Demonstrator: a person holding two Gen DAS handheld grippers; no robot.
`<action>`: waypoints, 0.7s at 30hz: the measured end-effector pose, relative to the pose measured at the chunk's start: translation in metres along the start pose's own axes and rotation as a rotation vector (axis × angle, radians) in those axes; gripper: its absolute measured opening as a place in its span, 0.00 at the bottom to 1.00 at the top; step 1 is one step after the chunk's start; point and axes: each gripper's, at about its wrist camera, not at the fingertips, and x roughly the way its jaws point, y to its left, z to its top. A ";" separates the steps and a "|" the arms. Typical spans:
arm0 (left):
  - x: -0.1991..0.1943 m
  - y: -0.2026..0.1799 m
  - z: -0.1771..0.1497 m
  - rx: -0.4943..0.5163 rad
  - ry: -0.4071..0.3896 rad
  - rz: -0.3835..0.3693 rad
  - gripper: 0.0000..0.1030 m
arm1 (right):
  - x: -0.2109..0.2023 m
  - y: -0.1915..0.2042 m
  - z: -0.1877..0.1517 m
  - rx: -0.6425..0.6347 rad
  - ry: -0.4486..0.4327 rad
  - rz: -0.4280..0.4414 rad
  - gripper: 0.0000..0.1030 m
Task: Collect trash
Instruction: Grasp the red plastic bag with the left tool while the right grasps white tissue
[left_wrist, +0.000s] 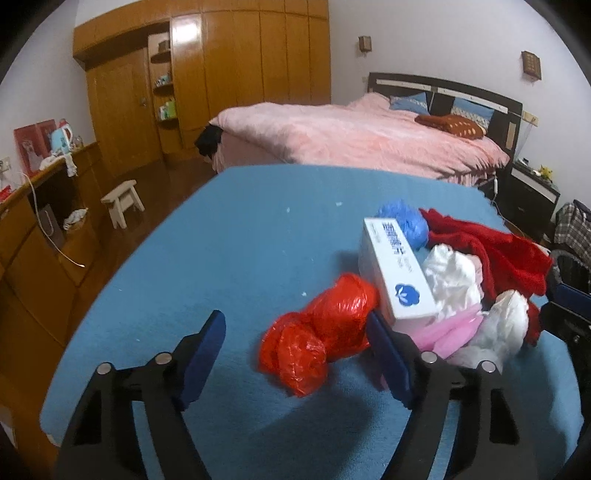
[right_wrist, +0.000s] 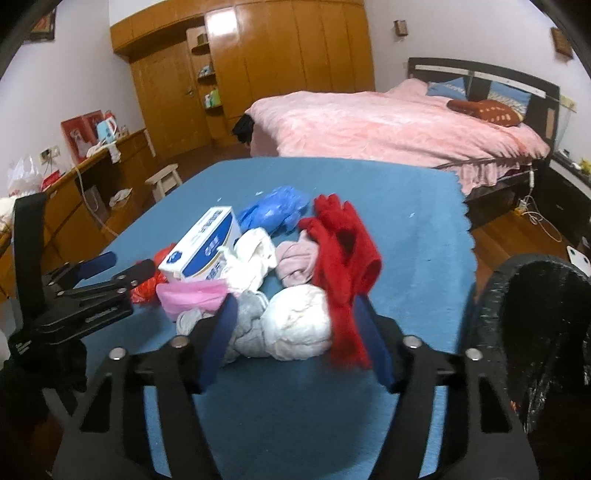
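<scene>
While both grippers hang low over the blue cloth-covered table (left_wrist: 229, 236), neither has hold of anything. Seen from its own wrist camera, the left gripper (left_wrist: 297, 345) stands with its jaws well apart, one blue pad to each side of a crumpled red plastic bag (left_wrist: 317, 332) that lies on the cloth between them; the right-hand pad is just beside the bag, the left-hand one apart from it, and whether either touches I cannot tell. The right gripper (right_wrist: 293, 338) has its jaws partly open around the near edge of the pile — a white crumpled wad (right_wrist: 299, 325) and a grey rag (right_wrist: 245, 326) sit between the blue pads, and the hanging end of a red knitted glove (right_wrist: 343, 258) drapes just inside the right-hand pad, with no clear pinch on any of them. Behind these lie a white and blue carton (right_wrist: 205, 245) on its side, a pink plastic bag (right_wrist: 192, 295) against its near end, a pale pink cloth (right_wrist: 295, 260) and a blue plastic bag (right_wrist: 275, 210) at the far side. In the right wrist view the left gripper comes in from the left, beside the carton. A black trash bag (right_wrist: 535, 332) gapes open at the table's right edge. Beyond the table stand a bed with pink bedding (left_wrist: 354, 140), a wooden wardrobe (left_wrist: 221, 74), a small white stool (left_wrist: 123, 201) on the floor and a wooden sideboard (left_wrist: 33, 229) — cluttered — along the left wall.
</scene>
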 end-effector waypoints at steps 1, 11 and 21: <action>0.005 -0.001 -0.001 0.001 0.011 -0.006 0.73 | 0.003 0.002 -0.001 -0.009 0.010 0.002 0.54; 0.026 -0.008 -0.007 0.019 0.095 -0.067 0.45 | 0.026 0.002 -0.008 -0.021 0.076 -0.002 0.44; 0.017 -0.007 -0.003 -0.005 0.080 -0.087 0.25 | 0.033 -0.002 -0.009 -0.030 0.108 0.000 0.29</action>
